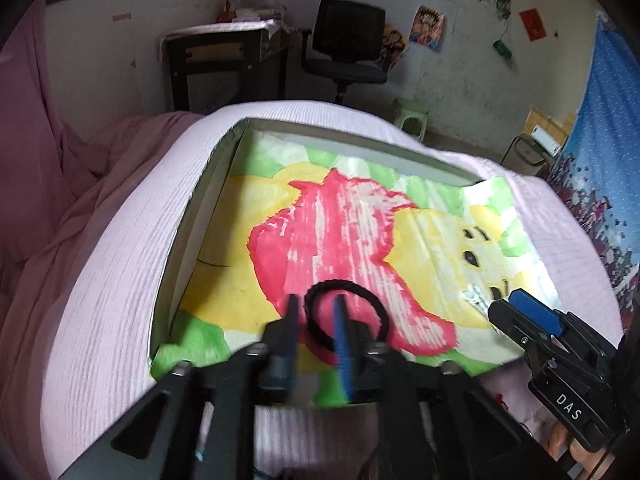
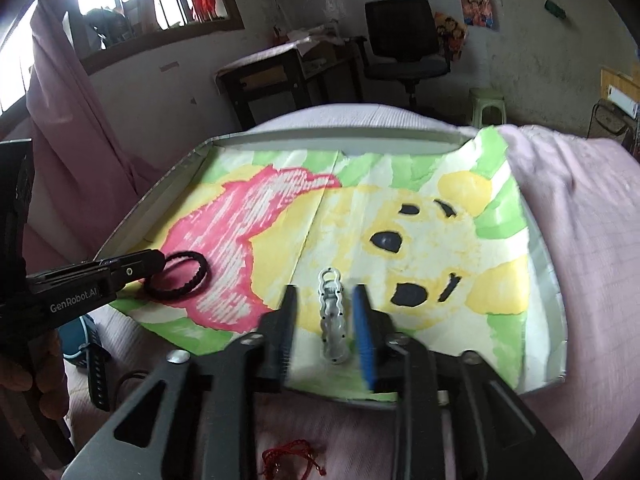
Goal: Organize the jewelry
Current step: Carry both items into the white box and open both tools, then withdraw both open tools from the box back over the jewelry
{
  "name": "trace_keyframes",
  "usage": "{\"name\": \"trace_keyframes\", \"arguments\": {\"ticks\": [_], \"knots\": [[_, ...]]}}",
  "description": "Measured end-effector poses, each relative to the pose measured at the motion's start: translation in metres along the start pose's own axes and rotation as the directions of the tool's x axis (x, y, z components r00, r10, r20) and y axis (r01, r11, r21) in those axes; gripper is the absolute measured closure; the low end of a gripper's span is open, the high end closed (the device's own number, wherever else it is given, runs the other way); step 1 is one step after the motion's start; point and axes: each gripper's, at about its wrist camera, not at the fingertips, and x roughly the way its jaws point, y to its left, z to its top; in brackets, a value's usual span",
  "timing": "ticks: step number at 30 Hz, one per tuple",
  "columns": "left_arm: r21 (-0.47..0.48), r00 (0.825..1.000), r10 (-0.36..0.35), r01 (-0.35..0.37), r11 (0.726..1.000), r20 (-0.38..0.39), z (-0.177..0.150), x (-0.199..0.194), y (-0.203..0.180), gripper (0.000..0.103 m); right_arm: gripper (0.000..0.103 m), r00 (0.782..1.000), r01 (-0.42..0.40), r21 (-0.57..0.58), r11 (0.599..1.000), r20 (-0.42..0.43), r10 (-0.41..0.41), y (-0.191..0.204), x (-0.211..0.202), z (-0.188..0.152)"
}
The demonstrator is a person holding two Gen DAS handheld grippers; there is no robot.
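A shallow box tray (image 1: 208,184) lined with a painted bear picture lies on a pink bed. A black hair tie (image 1: 346,314) lies on the red patch of the picture; it also shows in the right wrist view (image 2: 176,276). My left gripper (image 1: 316,320) is open with the near side of the hair tie between its fingers. A silver bracelet (image 2: 332,316) lies on the yellow part of the picture. My right gripper (image 2: 324,320) is open with the bracelet between its fingers. The right gripper also shows in the left wrist view (image 1: 516,308).
A red string bracelet (image 2: 292,456) lies on the pink bedspread (image 2: 580,208) in front of the tray. A black watch strap (image 2: 98,376) lies at the left. A desk (image 1: 224,60), office chair (image 1: 348,40) and green stool (image 1: 412,116) stand beyond the bed.
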Motion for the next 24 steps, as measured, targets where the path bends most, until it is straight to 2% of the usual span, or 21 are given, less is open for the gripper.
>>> {"name": "trace_keyframes", "arguments": {"ticks": [1, 2, 3, 7, 9, 11, 14, 16, 20, 24], "knots": [[-0.002, 1.000, -0.004, 0.004, 1.000, 0.015, -0.001, -0.003, 0.000, 0.065, 0.068, 1.000, 0.003, -0.004, 1.000, 0.012, -0.003, 0.000, -0.003, 0.000], [-0.003, 0.999, -0.010, 0.010, 1.000, 0.046, -0.005, -0.010, 0.001, 0.054, 0.067, 1.000, 0.010, -0.009, 1.000, 0.028, -0.009, 0.001, -0.008, -0.001], [-0.004, 0.997, -0.011, 0.012, 1.000, 0.077, -0.008, -0.018, 0.001, 0.049, 0.066, 0.999, 0.017, -0.020, 1.000, 0.052, -0.016, 0.002, -0.016, -0.002], [-0.008, 0.989, -0.042, 0.043, 0.999, 0.142, -0.021, -0.038, 0.004, 0.044, 0.051, 0.990, 0.033, -0.032, 0.999, 0.136, -0.029, 0.005, -0.043, -0.009], [-0.018, 0.984, -0.050, 0.054, 0.998, 0.172, -0.028, -0.047, 0.007, 0.032, 0.042, 0.984, 0.032, -0.029, 0.999, 0.175, -0.026, 0.005, -0.058, -0.014], [-0.036, 0.975, -0.055, 0.064, 0.997, 0.216, -0.037, -0.061, 0.010, 0.024, 0.027, 0.979, 0.028, -0.027, 0.999, 0.204, -0.022, 0.005, -0.072, -0.019], [-0.052, 0.963, -0.055, 0.072, 0.996, 0.265, -0.049, -0.076, 0.014, 0.016, 0.014, 0.971, 0.029, -0.024, 0.999, 0.240, -0.022, 0.006, -0.089, -0.027], [-0.058, 0.952, -0.045, 0.066, 0.996, 0.303, -0.058, -0.086, 0.017, 0.011, 0.009, 0.964, 0.033, -0.028, 0.999, 0.263, -0.025, 0.007, -0.098, -0.033], [-0.054, 0.935, -0.033, 0.056, 0.997, 0.353, -0.074, -0.103, 0.020, 0.005, 0.001, 0.949, 0.046, -0.035, 0.998, 0.313, -0.033, 0.011, -0.118, -0.047], [-0.038, 0.923, -0.023, 0.041, 0.998, 0.383, -0.090, -0.116, 0.023, 0.004, 0.001, 0.942, 0.039, -0.038, 0.999, 0.334, -0.024, 0.016, -0.133, -0.060]]}}
